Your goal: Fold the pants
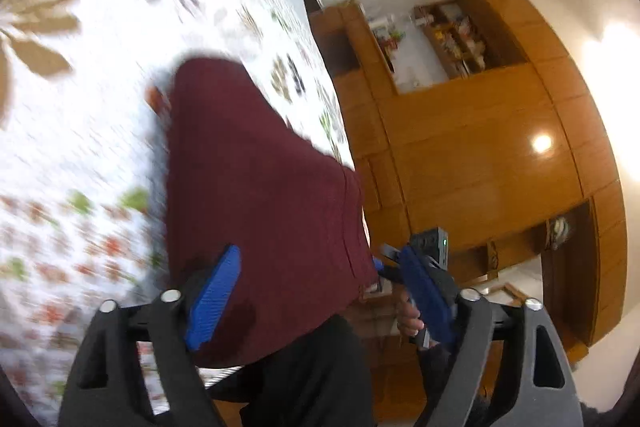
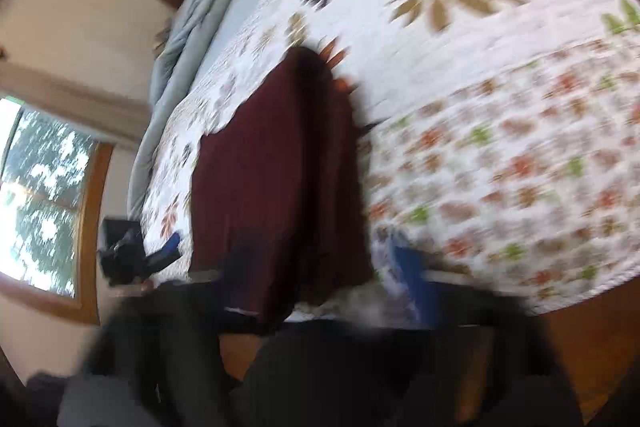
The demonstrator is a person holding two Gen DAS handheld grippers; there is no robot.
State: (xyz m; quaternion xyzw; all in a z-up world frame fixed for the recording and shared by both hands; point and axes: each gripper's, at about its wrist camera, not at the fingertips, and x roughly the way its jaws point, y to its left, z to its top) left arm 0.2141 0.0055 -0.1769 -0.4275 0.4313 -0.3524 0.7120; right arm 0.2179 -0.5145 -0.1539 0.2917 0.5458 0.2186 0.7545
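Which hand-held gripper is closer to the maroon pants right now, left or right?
Too close to call. The left hand-held gripper is open around the pants; the right hand-held gripper, blurred, also straddles their near edge.

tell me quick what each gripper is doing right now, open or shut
left gripper: open, jaws apart over the maroon pants, not gripping.
right gripper: too blurred, cannot tell.

The pants [image 1: 260,187] are dark maroon with a fine ribbed texture. They lie on the floral bedspread [image 1: 100,99] near the bed's edge, as a long narrow strip, one end hanging over.
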